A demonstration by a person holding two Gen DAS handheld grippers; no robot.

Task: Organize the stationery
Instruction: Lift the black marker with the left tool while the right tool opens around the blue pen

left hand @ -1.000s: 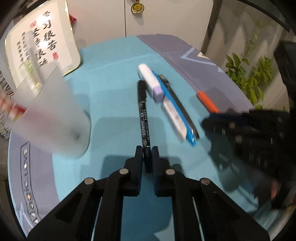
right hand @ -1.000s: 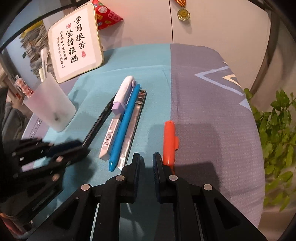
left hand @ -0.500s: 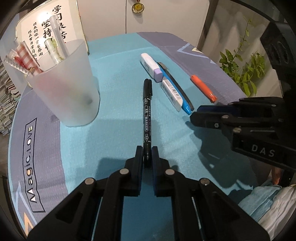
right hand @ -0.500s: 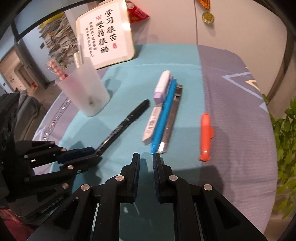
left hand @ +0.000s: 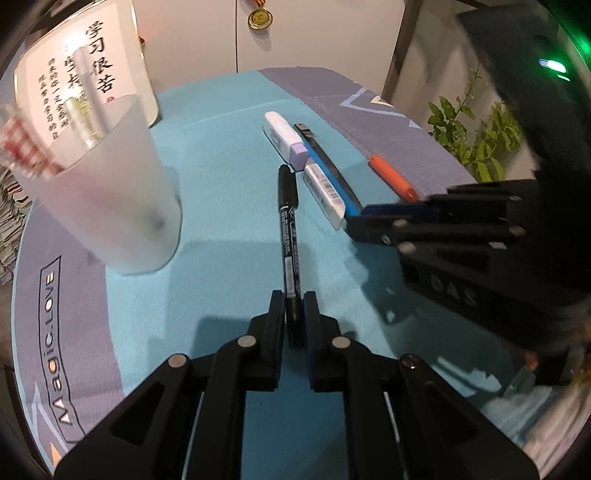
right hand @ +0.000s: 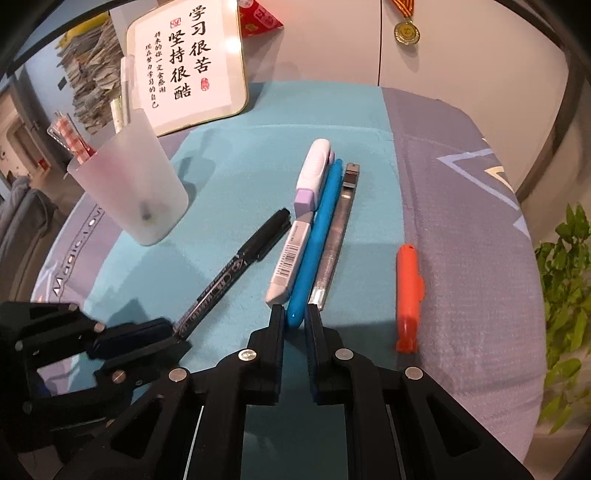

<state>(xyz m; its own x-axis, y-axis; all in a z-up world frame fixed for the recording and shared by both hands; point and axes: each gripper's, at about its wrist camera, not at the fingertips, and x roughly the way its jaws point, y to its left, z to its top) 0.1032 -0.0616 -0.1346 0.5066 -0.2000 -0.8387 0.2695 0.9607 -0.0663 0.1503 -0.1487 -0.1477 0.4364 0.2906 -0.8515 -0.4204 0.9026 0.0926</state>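
Observation:
My left gripper is shut on the near end of a black marker that points away over the teal mat; it also shows in the right wrist view. My right gripper has its fingers on either side of the near tip of a blue pen that lies on the mat between a white correction pen and a metal utility knife. A frosted cup holding several pens stands to the left. An orange pen lies to the right.
A white-and-purple highlighter lies beyond the correction pen. A framed calligraphy sign stands at the back. A green plant is beyond the table's right edge. A medal hangs on the wall.
My right gripper has moved forward until its fingers reach either side of the blue pen's tip. My left gripper keeps hold of the black marker, now nearer the cup and the row of pens.

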